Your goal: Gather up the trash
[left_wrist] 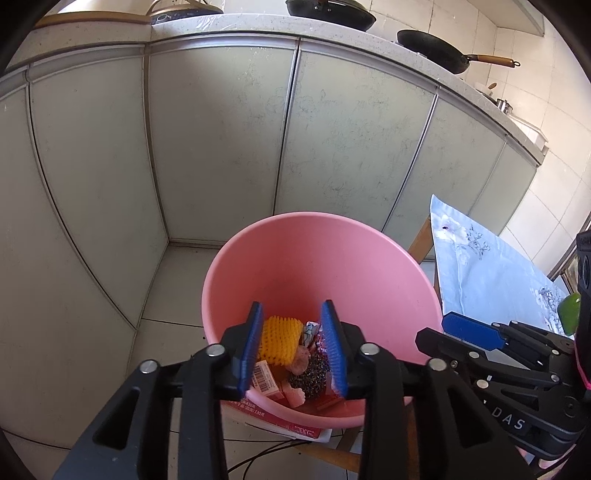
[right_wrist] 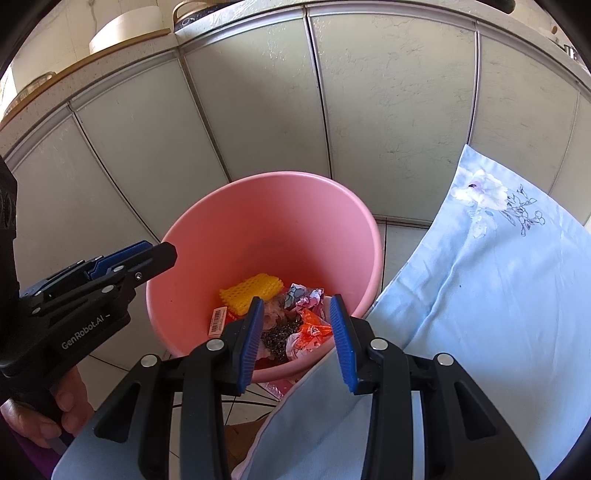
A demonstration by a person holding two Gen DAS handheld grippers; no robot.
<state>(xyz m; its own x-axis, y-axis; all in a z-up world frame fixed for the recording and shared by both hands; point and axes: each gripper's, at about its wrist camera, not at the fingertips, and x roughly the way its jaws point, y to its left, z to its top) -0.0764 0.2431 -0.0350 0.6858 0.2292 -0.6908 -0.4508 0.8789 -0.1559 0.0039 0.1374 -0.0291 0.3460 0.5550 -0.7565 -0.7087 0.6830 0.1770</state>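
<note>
I am holding my left jaws (left_wrist: 295, 343) spread and empty directly above the pink bin (left_wrist: 291, 254), trash (left_wrist: 280, 339) lying below them; my right jaws (right_wrist: 301, 339), likewise spread, are hovering nearer the table (right_wrist: 498, 277).

"GenRobot.AI" on left gripper (right_wrist: 147, 260)

Grey-green cabinet doors (left_wrist: 221, 147) run under a speckled surface (left_wrist: 258, 27) carrying two black pans (left_wrist: 432, 50), one with a wooden handle (left_wrist: 493, 60). A pale blue flowered cloth (right_wrist: 498, 277) lies to the right. The floor (left_wrist: 170, 295) is tiled.
</note>
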